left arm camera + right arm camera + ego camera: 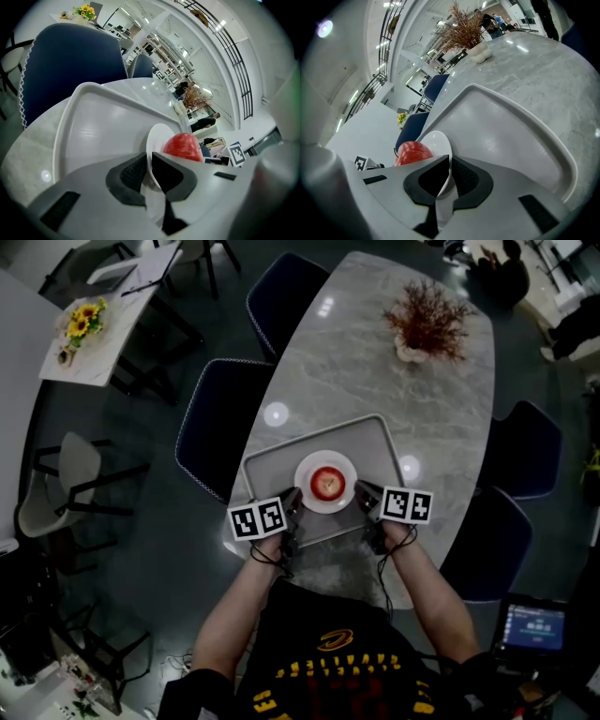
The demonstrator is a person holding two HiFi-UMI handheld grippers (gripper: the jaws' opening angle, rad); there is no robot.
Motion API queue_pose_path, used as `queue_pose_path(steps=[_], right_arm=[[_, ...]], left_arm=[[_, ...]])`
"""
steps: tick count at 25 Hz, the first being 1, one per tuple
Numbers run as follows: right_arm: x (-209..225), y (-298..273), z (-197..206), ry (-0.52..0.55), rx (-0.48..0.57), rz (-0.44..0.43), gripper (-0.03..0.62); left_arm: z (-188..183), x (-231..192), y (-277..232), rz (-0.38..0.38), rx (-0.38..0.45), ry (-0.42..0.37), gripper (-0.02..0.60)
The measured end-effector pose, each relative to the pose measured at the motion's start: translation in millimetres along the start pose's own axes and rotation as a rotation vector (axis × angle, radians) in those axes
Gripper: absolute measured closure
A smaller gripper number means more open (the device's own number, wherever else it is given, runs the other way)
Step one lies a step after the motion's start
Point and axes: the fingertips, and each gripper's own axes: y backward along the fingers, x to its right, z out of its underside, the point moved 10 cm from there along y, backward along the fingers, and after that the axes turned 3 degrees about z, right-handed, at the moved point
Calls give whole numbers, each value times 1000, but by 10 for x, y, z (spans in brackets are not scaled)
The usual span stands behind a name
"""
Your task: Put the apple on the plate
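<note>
Pinching the plate [324,459] rim, left claw [294,497] and right claw [360,490] flank the apple [327,484] resting on it.

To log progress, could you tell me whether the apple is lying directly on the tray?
No, the apple sits on the plate, with the tray beneath it.

Head view dim; gripper views bright, fisheye-warped, dark corners.
</note>
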Motion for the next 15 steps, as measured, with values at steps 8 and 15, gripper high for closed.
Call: queue_pose_path(steps=[8,15], right_arm=[[-38,-37,1,40,-21,23,569],[-57,-47,-14,59,-30,42,568]], left_arm=[[18,-21,-5,-40,-21,-6,555],[44,-19,-32,-71,-36,-10,549]])
